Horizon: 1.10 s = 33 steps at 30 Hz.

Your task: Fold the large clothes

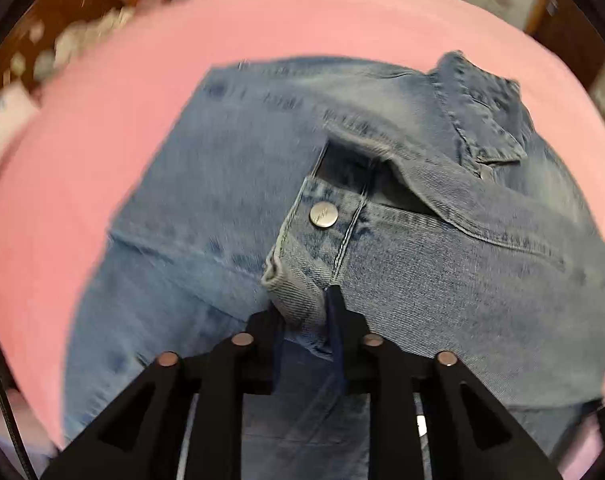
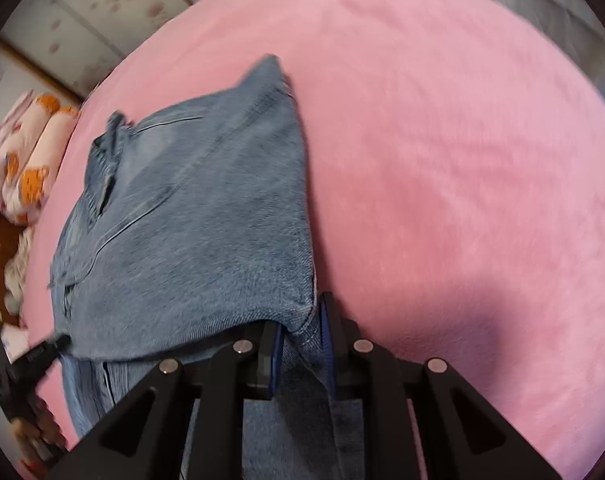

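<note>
Ahead of both tongs on the pink bed point(image 2: 442, 140), the denim jacket point(image 1: 230, 184) stretches away; left tongs point(image 1: 306, 316) and right tongs point(image 2: 302, 324) each pinch its near edge

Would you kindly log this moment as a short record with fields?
garment: denim jacket, partly folded
surface: pink blanket
left hand-held gripper: shut on jacket's buttoned edge, below the metal button
right hand-held gripper: shut on a jacket corner
collar: at the far end, lying on top
beside blanket: patterned pillow
</note>
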Each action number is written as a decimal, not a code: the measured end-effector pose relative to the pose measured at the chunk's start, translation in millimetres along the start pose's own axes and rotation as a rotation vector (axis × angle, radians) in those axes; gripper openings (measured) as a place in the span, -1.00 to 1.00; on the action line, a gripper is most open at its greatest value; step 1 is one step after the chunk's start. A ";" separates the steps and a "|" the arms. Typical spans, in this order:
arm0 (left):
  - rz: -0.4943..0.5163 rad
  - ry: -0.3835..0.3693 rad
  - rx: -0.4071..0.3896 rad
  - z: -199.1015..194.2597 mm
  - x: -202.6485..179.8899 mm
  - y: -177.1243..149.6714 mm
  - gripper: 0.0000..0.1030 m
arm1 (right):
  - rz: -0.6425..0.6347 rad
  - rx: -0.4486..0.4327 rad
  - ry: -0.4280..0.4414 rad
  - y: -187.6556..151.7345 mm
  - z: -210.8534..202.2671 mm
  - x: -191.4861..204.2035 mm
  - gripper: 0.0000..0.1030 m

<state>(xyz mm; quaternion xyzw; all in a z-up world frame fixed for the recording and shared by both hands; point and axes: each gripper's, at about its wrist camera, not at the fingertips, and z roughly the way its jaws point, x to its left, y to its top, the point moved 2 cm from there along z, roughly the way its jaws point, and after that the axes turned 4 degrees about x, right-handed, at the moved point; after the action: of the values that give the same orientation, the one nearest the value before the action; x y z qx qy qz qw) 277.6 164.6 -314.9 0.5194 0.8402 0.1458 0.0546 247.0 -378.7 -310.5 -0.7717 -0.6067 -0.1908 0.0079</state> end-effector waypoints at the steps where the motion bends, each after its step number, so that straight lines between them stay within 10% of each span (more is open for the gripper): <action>1: 0.020 0.019 -0.012 -5.3 -2.6 1.5 -0.51 | -0.031 -0.008 -0.017 -0.5 -5.6 5.5 -0.69; 10: -0.015 0.068 -0.097 -52.8 -1.7 -6.9 0.25 | -0.064 -0.049 -0.059 -21.3 -44.2 27.7 -0.64; 16: 0.034 -0.193 -0.019 -58.6 -34.2 -28.7 0.25 | 0.061 0.058 0.152 -26.3 -11.5 48.8 -0.71; 23: 0.118 -0.379 0.112 -34.3 -87.5 -41.4 -0.83 | 0.027 0.132 0.386 -21.4 34.3 93.3 -1.00; 33: 0.175 -0.332 0.208 5.5 -105.3 -39.6 -0.85 | 0.006 0.221 0.407 -12.3 69.7 84.5 -1.00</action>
<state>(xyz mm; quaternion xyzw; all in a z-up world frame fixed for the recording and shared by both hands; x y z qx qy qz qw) 292.9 55.5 -338.4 0.6101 0.7819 -0.0251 0.1257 271.4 -279.6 -352.2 -0.7135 -0.6077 -0.2748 0.2151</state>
